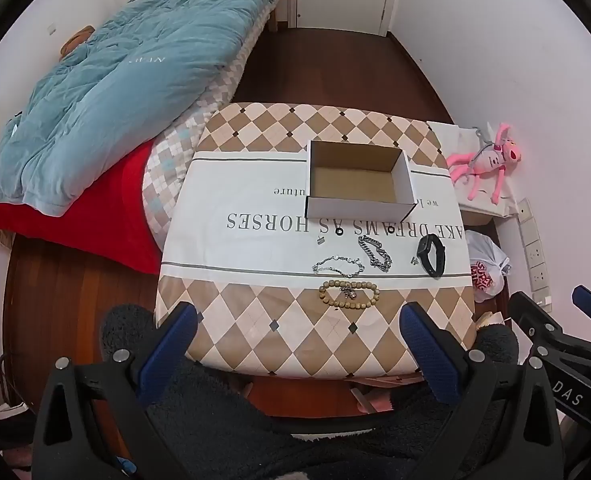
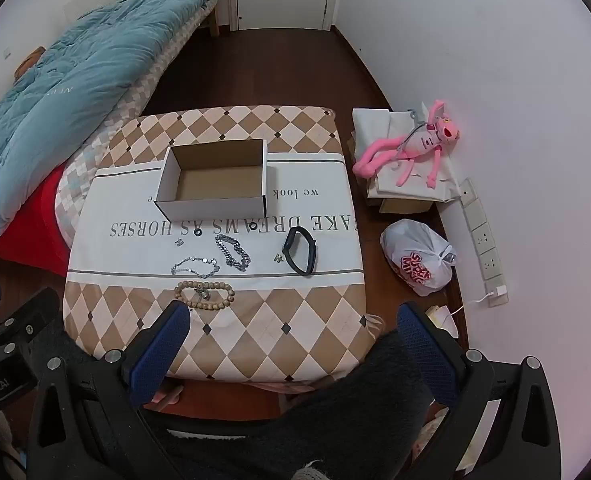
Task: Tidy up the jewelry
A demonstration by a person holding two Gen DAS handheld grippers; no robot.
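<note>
The left gripper [image 1: 299, 344] and right gripper [image 2: 291, 344] hang wide open and empty above the table's [image 2: 295, 340] near edge. No jewelry is boxed: the bead bracelet [image 1: 349, 294], chains and black band [image 1: 431, 254] lie before the empty box [image 1: 357, 180]. Next, likely lowering onto the beads.

At the upper left of my view a rumpled blue quilt [image 1: 135, 80] lies on the bed, over a red blanket [image 1: 75, 220]. At the right, a pink plush toy [image 2: 415, 148] sprawls on folded white cloth, and below it sits a knotted white plastic bag [image 2: 419, 256] on the floor.
</note>
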